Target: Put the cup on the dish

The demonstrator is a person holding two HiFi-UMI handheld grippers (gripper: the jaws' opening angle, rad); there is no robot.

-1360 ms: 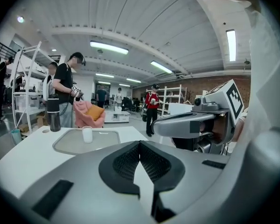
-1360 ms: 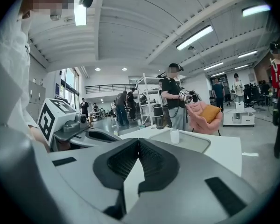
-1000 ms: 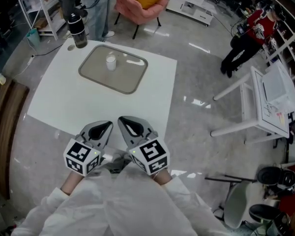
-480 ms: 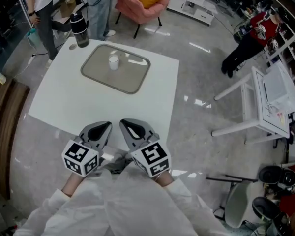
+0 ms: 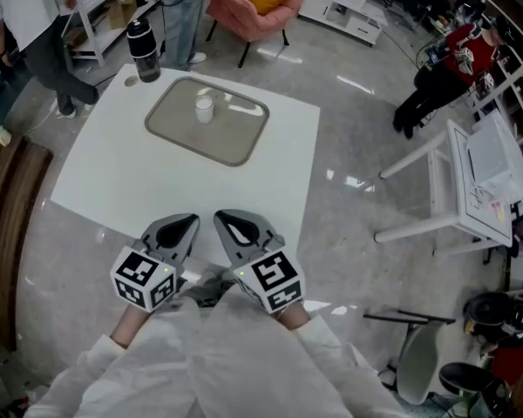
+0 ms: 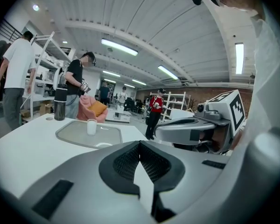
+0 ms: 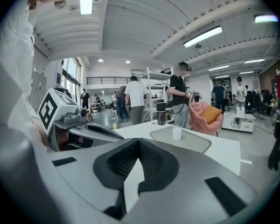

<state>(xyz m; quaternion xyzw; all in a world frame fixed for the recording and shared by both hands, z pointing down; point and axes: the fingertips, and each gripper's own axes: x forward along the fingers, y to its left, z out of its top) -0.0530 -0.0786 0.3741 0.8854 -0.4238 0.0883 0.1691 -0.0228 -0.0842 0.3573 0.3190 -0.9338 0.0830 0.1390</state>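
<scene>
Looks like an open lab hall: shelving racks and a pink armchair beyond the white table, strip lights above it.

Open tabletop to dish; bottle at far-left cnr.

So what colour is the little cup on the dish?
White. The cup shows best in the head view.

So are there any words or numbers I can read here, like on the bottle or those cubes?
No words or numbers can be read anywhere.
Left marker cube and right marker cube: black-and-white square patterns, not letters.
Black bottle: no label shows.
Red shirt on a person far off: white print, too small to read.
</scene>
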